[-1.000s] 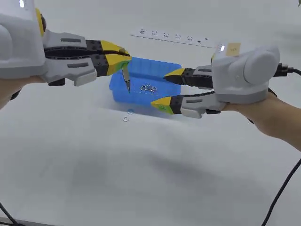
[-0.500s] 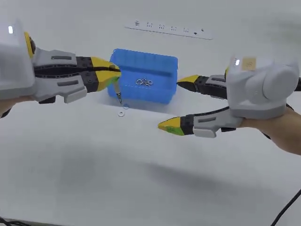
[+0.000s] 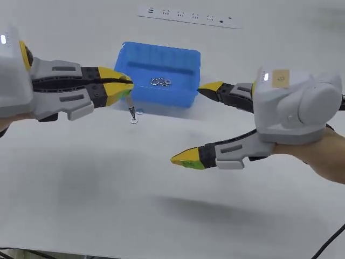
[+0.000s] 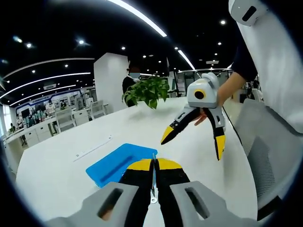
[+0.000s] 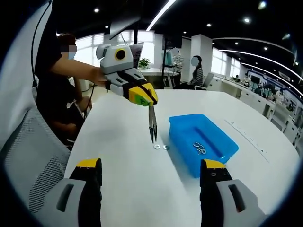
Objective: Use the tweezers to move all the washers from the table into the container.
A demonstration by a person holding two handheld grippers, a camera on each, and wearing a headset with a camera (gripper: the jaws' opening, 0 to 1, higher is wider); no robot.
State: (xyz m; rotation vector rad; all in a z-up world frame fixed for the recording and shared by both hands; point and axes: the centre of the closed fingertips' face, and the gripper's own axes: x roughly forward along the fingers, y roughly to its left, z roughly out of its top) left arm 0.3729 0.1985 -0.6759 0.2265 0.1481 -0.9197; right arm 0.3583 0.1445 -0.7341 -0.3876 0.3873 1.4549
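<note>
Two loose washers (image 3: pixel 134 120) lie on the white table (image 3: pixel 108 189) just in front of the blue container (image 3: pixel 161 97), a little above and left of centre in my head view. In the right gripper view I see the pair (image 5: pixel 161 147) side by side near the middle of the frame, just left of the container (image 5: pixel 187 125). More washers (image 3: pixel 160 82) lie in a small cluster on the container floor.

The tweezers (image 3: pixel 131 112) hang point-down, their tips (image 5: pixel 152 139) right beside the nearer loose washer; I cannot tell whether they touch it.

My left gripper (image 3: pixel 129 86) comes in from the left edge of the head view, its yellow-tipped jaws clenched on the tweezers' upper end. In its own view the two jaws (image 4: pixel 154 163) sit pressed together, with the container (image 4: pixel 120 163) at lower left.

My right gripper (image 3: pixel 186 124) sits at the right of the head view, jaws spread wide and grasping nothing: one tip near the container's right wall, the other well out over bare table.

A white power strip (image 3: pixel 186 16) lies along the top edge of the head view, behind the container. A leafy plant (image 4: pixel 147 92) stands at the far end of the table in the left gripper view.
</note>
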